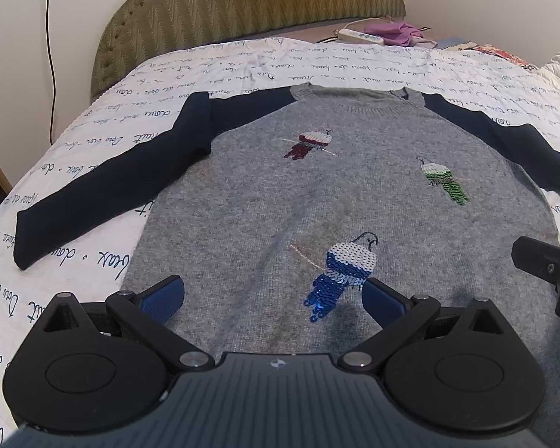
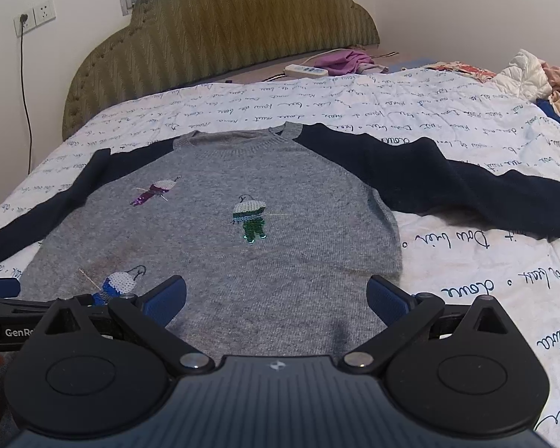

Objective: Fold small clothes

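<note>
Item: sweater [image 1: 265, 194], grey with navy sleeves and three sequin parrots, spread flat, front up, on our script-print bedspread [image 1: 93, 119]. We hold the left gripper [image 1: 272, 298] and right gripper [image 2: 276, 298] over its hem, both spread wide, gripping nothing.

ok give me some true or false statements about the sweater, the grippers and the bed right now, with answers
1. The grey knit sweater with navy sleeves lies flat, front up, on the white script-printed bedspread. True.
2. Both sleeves are folded across the chest. False: both lie spread outward.
3. The left gripper is open, gripping nothing. True.
4. The right gripper is clamped on the hem. False: it is open above the lower body.
5. The sweater has three sequinned birds. True.
</note>
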### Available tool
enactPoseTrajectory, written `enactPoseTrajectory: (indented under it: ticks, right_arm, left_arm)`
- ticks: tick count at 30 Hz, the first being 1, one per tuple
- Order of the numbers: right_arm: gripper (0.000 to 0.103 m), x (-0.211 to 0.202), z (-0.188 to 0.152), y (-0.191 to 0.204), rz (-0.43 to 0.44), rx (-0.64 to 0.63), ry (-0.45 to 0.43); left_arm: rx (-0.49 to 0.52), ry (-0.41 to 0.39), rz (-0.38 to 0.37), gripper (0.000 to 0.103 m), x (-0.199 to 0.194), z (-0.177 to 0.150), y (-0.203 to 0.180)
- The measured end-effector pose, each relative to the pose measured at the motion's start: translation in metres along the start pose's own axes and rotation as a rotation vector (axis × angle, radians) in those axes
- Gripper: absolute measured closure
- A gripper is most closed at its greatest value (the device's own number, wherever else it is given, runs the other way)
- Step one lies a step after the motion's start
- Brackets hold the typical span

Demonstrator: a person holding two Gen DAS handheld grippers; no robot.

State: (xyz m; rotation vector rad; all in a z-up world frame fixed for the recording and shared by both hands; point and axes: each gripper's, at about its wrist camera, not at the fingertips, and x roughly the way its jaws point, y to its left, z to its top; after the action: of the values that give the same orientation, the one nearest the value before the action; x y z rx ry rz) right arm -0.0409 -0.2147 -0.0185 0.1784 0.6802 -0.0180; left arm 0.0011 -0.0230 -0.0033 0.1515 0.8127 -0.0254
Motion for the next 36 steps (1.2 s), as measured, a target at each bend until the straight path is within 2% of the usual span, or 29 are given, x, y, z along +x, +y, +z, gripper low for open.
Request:
enactPoseTrajectory:
  ticks: [7,13,20,30,36]
  right_arm:
    - [0.000,-0.002,-0.001,-0.003,0.057,-0.006,-0.015]
    - [0.000,-0.005,0.001,-0.006,0.059,-0.015,-0.018]
    - [0.000,-0.003,0.001,-0.012,0.103,0.001,-0.004]
    - [0.000,-0.003,0.002,-0.021,0.086,0.036,-0.024]
    - [0.000,0.000,0.003,-0.036,0.091,0.101,-0.013]
  left_arm:
    - [0.018,0.002,0.002,0.001,0.000,0.001,-0.008]
    - [0.020,0.001,-0.001,0.001,0.000,0.002,-0.011]
    - [0.031,0.001,-0.002,0.001,0.000,0.004,-0.017]
    - [0.035,-0.001,-0.004,0.001,0.001,0.007,-0.021]
    - [0.045,-0.003,-0.009,0.001,0.001,0.011,-0.027]
